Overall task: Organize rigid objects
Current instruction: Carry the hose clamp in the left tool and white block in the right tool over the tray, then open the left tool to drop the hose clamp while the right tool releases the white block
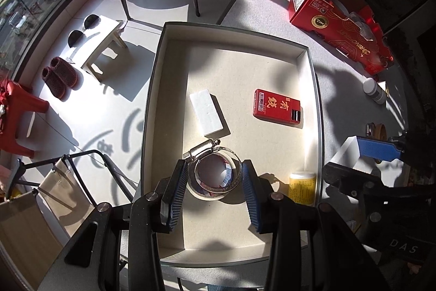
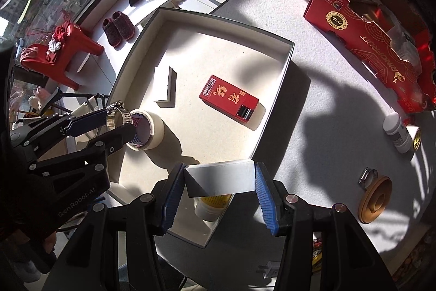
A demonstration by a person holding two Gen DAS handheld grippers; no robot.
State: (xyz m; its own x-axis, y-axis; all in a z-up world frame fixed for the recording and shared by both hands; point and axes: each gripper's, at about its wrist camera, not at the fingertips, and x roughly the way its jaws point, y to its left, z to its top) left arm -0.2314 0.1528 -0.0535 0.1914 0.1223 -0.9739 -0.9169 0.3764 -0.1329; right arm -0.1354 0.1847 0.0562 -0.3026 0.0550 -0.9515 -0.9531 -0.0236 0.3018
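Both tongs pinch loads over the tray [image 1: 310, 100]: left gripper [image 1: 215, 179] a hose clamp [image 1: 207, 152] above the tape roll [image 1: 211, 182], right gripper [image 2: 218, 187] a white block [image 2: 220, 179] at its near corner. Slips likely; either could fall outside.

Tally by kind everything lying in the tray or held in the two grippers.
White block: 2
Red box: 1
Tape roll: 1
Yellow bottle: 1
Hose clamp: 1
Total: 6
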